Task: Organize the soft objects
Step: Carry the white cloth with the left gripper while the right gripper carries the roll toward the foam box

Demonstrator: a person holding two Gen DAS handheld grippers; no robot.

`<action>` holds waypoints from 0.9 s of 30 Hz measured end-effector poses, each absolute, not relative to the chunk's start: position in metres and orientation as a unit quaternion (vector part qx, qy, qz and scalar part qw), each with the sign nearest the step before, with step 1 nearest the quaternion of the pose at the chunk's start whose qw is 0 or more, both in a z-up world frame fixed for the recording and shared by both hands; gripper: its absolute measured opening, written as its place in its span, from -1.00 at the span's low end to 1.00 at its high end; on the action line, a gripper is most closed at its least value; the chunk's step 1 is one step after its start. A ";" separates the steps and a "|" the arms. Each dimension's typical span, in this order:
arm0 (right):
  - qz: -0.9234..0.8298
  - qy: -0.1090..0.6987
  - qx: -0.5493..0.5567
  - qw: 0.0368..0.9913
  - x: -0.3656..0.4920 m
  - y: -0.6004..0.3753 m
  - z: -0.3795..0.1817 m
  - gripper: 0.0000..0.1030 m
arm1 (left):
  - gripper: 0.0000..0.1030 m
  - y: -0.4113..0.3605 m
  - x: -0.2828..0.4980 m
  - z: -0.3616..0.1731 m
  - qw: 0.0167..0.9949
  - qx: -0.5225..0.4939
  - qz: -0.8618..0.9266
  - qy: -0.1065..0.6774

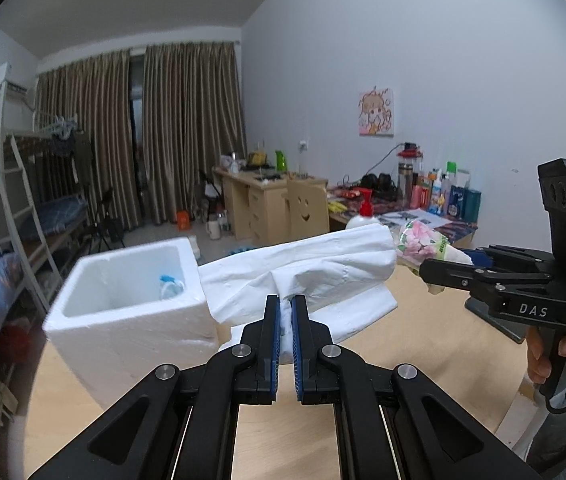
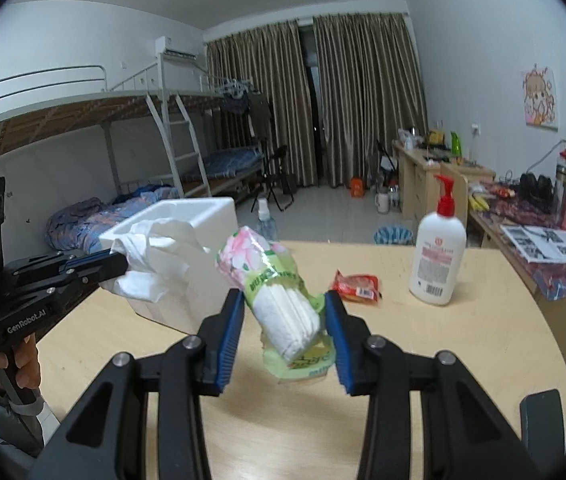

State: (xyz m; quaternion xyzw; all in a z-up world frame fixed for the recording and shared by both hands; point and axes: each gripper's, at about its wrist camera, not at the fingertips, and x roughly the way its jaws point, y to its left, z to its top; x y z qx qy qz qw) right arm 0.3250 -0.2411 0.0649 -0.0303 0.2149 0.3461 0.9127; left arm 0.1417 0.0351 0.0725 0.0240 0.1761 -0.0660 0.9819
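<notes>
My left gripper (image 1: 286, 304) is shut on a bunch of white tissue sheets (image 1: 315, 264) and holds them in the air beside the white foam box (image 1: 123, 320). The tissue (image 2: 151, 256) and left gripper (image 2: 123, 266) also show in the right wrist view, in front of the box (image 2: 211, 208). My right gripper (image 2: 285, 312) is closed on a floral green-and-pink tissue pack (image 2: 275, 280), held above the wooden table (image 2: 403, 360). It shows at the right of the left wrist view (image 1: 427, 270) with the pack (image 1: 423, 242).
A white lotion pump bottle (image 2: 439, 256) with a red top and a red snack packet (image 2: 357, 285) are on the table. The foam box holds a small blue-and-clear item (image 1: 171, 286). Bunk beds stand left, cluttered desks right.
</notes>
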 end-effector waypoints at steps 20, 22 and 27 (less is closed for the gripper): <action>0.365 0.136 -0.033 0.920 0.264 -0.218 0.089 -0.12 | -0.89 0.064 0.073 0.098 0.992 0.032 -0.048 0.116; 0.368 0.133 -0.036 0.920 0.263 -0.217 0.090 -0.12 | -0.89 0.065 0.071 0.098 0.992 0.032 -0.041 0.116; 0.378 0.136 -0.037 0.915 0.270 -0.210 0.088 -0.12 | -0.89 0.075 0.066 0.097 0.992 0.030 -0.019 0.122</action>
